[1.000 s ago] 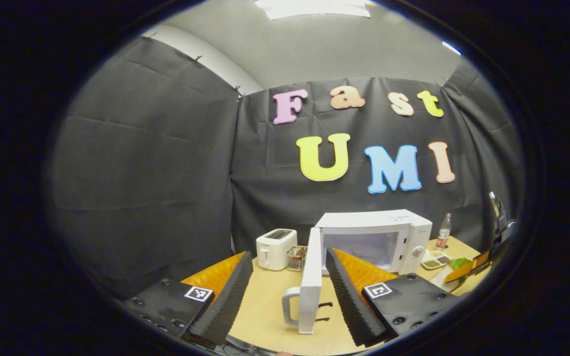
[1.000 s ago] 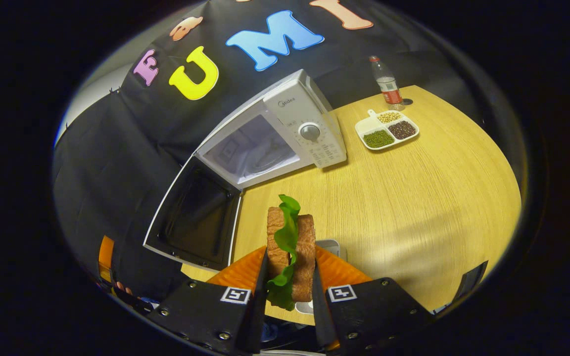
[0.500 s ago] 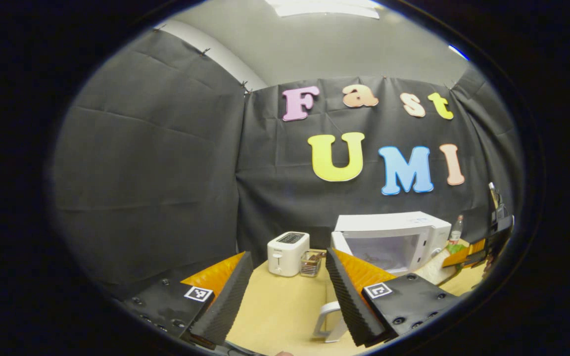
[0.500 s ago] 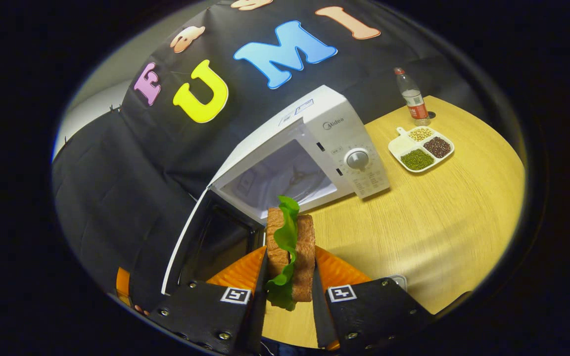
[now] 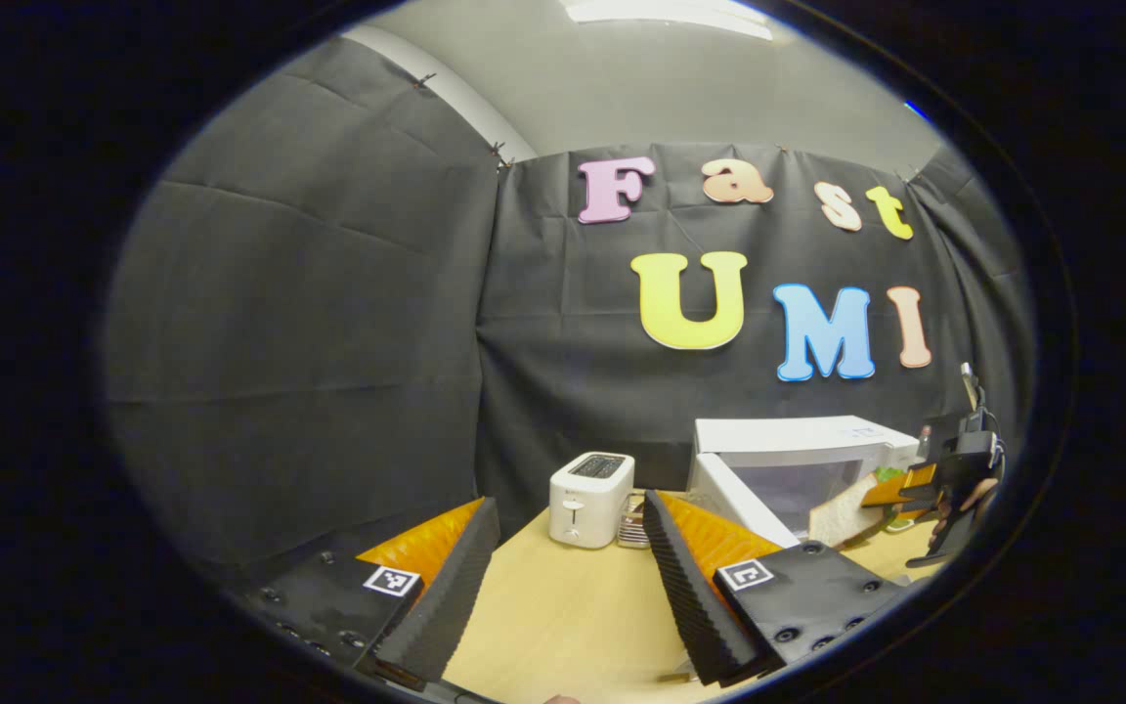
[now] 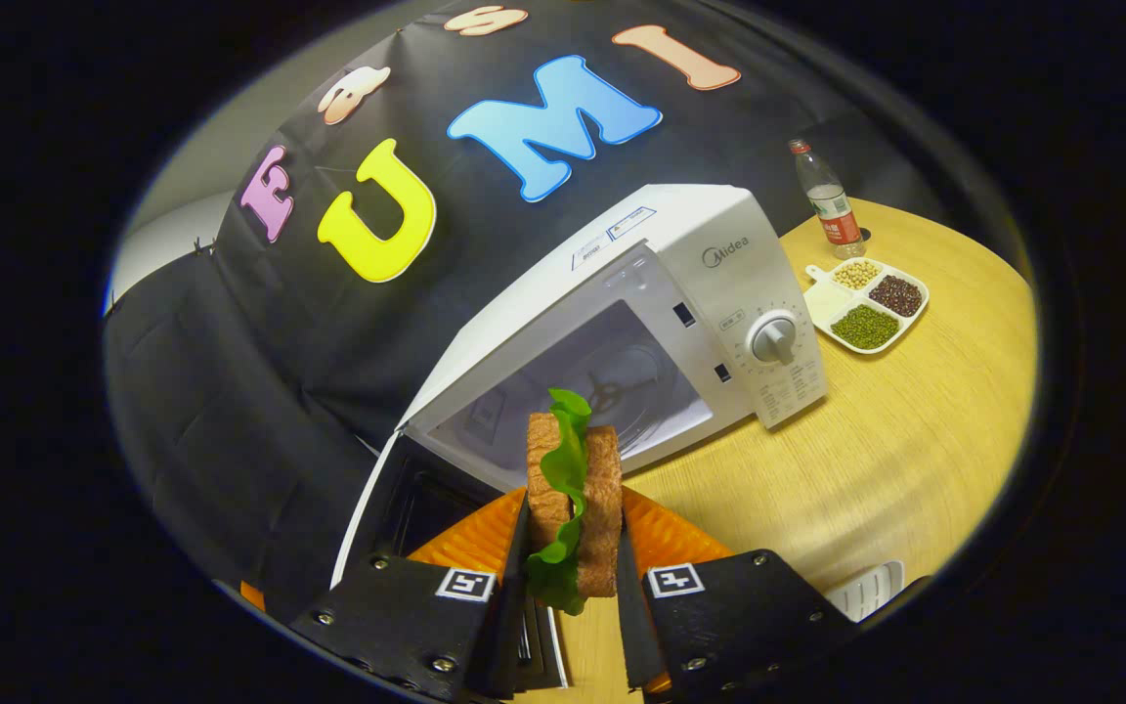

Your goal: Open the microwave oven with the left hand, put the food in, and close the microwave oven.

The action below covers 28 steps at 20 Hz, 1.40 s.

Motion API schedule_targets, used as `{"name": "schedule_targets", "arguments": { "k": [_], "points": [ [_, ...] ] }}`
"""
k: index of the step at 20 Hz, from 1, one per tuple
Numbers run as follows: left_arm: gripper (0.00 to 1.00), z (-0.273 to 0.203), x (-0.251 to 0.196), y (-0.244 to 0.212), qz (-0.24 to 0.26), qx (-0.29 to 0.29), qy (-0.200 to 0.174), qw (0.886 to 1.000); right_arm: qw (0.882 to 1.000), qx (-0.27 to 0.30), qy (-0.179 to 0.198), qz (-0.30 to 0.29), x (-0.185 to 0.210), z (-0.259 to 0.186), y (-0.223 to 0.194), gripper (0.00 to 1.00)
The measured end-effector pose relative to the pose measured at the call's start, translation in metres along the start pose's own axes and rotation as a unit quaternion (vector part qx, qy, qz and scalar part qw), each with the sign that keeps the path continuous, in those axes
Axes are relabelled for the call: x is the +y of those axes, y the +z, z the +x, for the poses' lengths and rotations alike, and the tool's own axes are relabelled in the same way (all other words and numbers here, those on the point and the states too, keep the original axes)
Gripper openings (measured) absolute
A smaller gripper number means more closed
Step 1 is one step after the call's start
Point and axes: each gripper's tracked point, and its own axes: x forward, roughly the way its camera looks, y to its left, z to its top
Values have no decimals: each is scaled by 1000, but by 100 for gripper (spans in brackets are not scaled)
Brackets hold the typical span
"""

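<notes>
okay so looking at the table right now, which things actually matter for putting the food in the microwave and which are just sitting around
Part of the job: microwave, its open door, the sandwich clamped in the right gripper, the open, empty left gripper.

Just lying about: toaster, plastic bottle, divided dish of beans.

In your left gripper view, the microwave is partly hidden behind your own finger, and the sandwich is too small to make out. In your right gripper view, the door is cut off behind the right gripper.
</notes>
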Motion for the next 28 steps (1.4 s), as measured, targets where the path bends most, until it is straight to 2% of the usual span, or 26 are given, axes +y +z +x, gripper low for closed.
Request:
{"name": "schedule_targets", "arguments": {
  "k": [8,12,16,18,20,25,28],
  "points": [
    [96,33,32,-19,8,29,5,1000,997,-56,-12,45,10,78,-1,42],
    [98,45,40,-24,20,35,9,999,995,-73,-3,74,12,114,0,42],
    [94,52,44,-23,36,41,12,998,990,-100,-5,96,6,145,11,42],
    [98,55,44,-23,41,45,14,998,988,-109,-4,106,2,158,14,42],
    [96,61,44,-29,42,54,15,998,987,-116,5,108,2,168,17,42],
    [98,68,39,-32,49,63,9,997,989,-120,-47,73,-31,184,16,42],
    [98,69,35,-35,53,68,-1,996,989,-119,-84,38,-46,186,18,53]
  ]
}}
